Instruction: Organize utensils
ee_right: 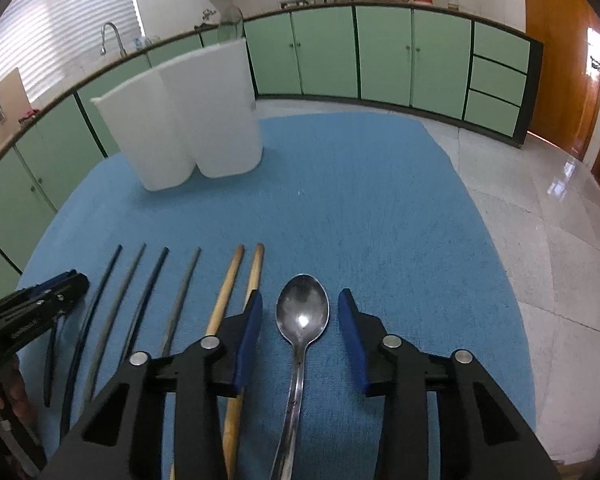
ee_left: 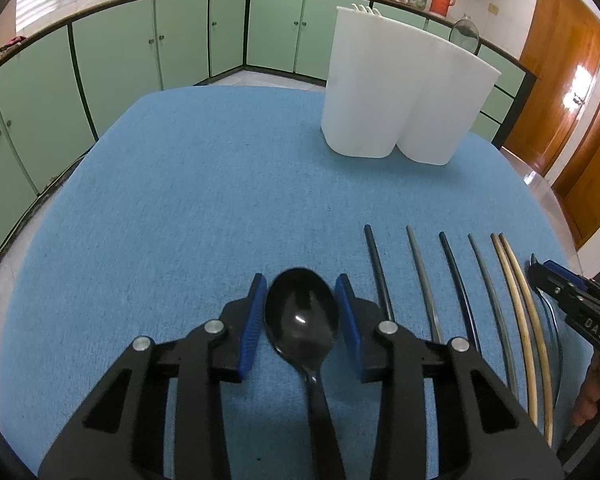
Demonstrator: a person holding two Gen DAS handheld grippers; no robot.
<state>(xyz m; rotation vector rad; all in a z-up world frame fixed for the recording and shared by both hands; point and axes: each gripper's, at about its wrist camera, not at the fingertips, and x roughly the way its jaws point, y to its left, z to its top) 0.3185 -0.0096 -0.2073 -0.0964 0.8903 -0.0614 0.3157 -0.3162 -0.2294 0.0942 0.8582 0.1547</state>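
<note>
A black spoon (ee_left: 302,320) lies on the blue cloth (ee_left: 204,200) between the fingers of my left gripper (ee_left: 302,292), which is open around its bowl. A silver spoon (ee_right: 302,316) lies between the fingers of my right gripper (ee_right: 300,312), also open. Several dark and grey chopsticks (ee_left: 424,276) and a wooden pair (ee_left: 520,312) lie in a row between the two spoons; they also show in the right wrist view (ee_right: 140,292). A white two-compartment holder (ee_left: 400,92) stands upright at the far side, also in the right wrist view (ee_right: 184,120).
The right gripper shows at the right edge of the left wrist view (ee_left: 560,288), and the left gripper at the left edge of the right wrist view (ee_right: 36,304). Green kitchen cabinets (ee_left: 180,40) line the back. A tiled floor (ee_right: 540,220) lies beyond the cloth's right edge.
</note>
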